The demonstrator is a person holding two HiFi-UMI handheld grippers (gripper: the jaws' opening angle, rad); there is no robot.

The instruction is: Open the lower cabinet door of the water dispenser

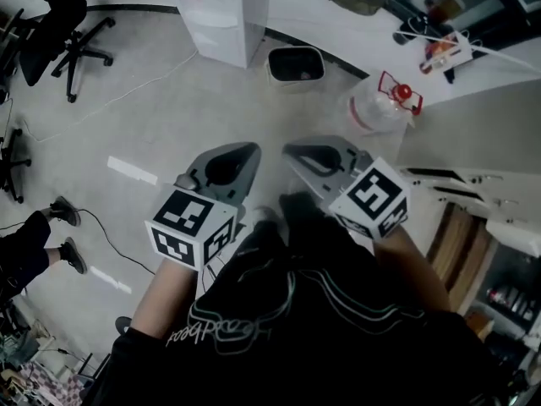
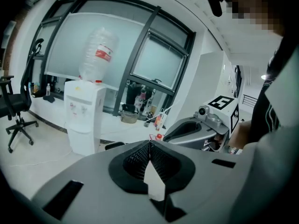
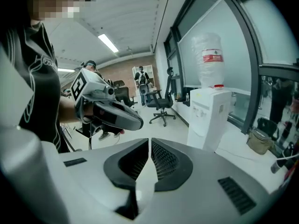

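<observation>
The white water dispenser (image 1: 221, 13) stands on the far side of the floor, well away from both grippers. It carries a clear bottle (image 2: 98, 54) on top, and its lower cabinet door (image 2: 82, 141) looks closed. The left gripper view has it at the left; in the right gripper view the dispenser (image 3: 210, 117) is at the right. My left gripper (image 1: 247, 152) and right gripper (image 1: 290, 151) are held side by side in front of my body, pointing toward it. Both are shut with nothing between the jaws. The left gripper's tips (image 2: 150, 143) and the right gripper's tips (image 3: 149, 141) each meet in a closed seam.
A black bin (image 1: 296, 64) sits on the floor right of the dispenser. A large water jug with a red handle (image 1: 382, 106) lies nearer, at the right. Office chairs (image 1: 69, 22) stand at the far left, a person's feet (image 1: 61, 227) at the left edge, white furniture (image 1: 473, 184) at the right.
</observation>
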